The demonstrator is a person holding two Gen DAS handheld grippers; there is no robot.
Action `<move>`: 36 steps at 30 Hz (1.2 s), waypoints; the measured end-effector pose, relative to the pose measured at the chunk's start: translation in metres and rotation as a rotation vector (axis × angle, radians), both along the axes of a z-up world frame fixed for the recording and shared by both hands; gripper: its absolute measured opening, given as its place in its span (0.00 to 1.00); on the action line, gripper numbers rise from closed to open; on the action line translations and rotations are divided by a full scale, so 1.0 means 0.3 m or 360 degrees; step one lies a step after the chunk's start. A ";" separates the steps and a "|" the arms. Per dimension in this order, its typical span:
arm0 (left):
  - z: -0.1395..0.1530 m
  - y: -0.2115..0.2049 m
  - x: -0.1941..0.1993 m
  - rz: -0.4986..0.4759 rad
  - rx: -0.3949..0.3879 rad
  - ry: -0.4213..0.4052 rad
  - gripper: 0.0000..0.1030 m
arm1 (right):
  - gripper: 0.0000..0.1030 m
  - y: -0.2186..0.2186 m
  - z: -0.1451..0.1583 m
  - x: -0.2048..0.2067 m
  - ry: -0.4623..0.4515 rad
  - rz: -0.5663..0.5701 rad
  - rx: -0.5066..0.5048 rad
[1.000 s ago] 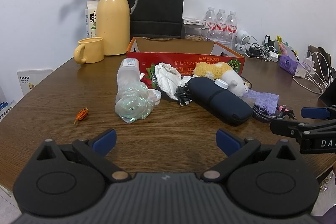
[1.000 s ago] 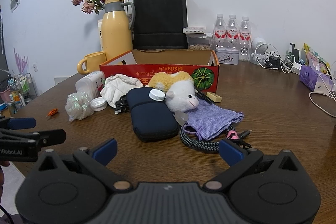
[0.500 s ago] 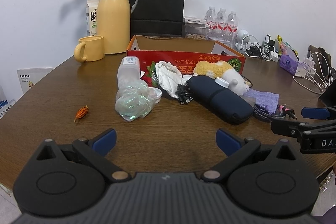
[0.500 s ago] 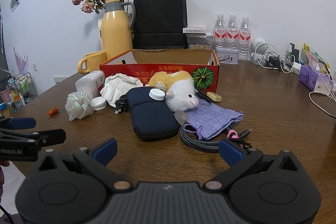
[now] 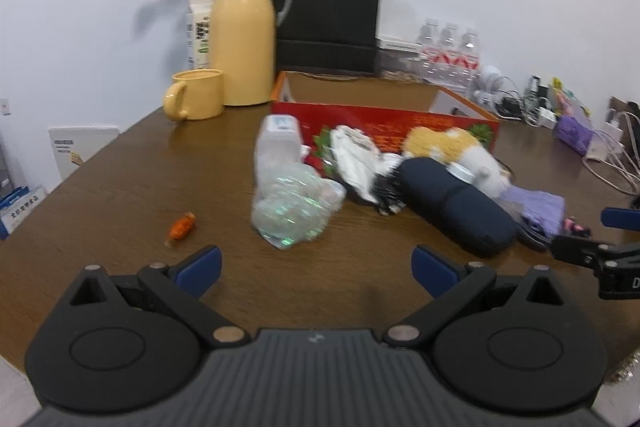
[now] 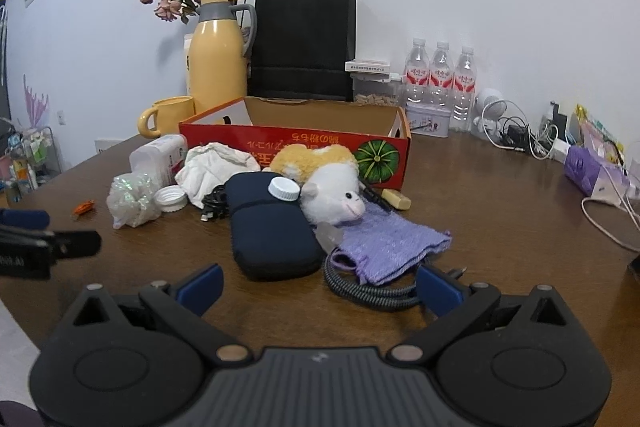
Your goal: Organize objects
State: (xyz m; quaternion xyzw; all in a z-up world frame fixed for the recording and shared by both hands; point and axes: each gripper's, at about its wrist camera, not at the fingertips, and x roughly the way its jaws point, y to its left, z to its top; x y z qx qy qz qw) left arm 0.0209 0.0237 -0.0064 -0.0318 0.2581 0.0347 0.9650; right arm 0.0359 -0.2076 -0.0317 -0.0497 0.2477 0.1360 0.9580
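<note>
A red cardboard box [image 6: 296, 143] [image 5: 384, 117] stands open at mid-table. In front of it lies a pile: a clear plastic bottle [image 5: 278, 147], an iridescent plastic bag [image 5: 292, 211] [image 6: 134, 201], a white cloth [image 6: 214, 167], a dark blue case [image 6: 268, 227] [image 5: 456, 211], a plush hamster [image 6: 328, 179], a purple knit cloth [image 6: 392, 243] and a braided cable [image 6: 368, 293]. My left gripper [image 5: 316, 263] is open and empty, just short of the bag. My right gripper [image 6: 320, 283] is open and empty, near the case and cable.
A yellow thermos [image 5: 244, 47], yellow mug [image 5: 198, 93], black paper bag [image 6: 304, 45] and water bottles [image 6: 440, 83] stand behind the box. A small orange item [image 5: 180, 227] lies at the left. Chargers and cables [image 6: 516, 135] crowd the right side.
My left gripper has moved forward and a little left toward the plastic bag. My right gripper has moved closer to the case and cable. Both stay open.
</note>
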 end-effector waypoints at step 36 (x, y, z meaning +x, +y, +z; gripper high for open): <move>-0.052 0.279 0.174 0.0362 0.0004 0.0149 1.00 | 0.03 -0.012 -0.034 0.328 0.0210 0.0264 0.0117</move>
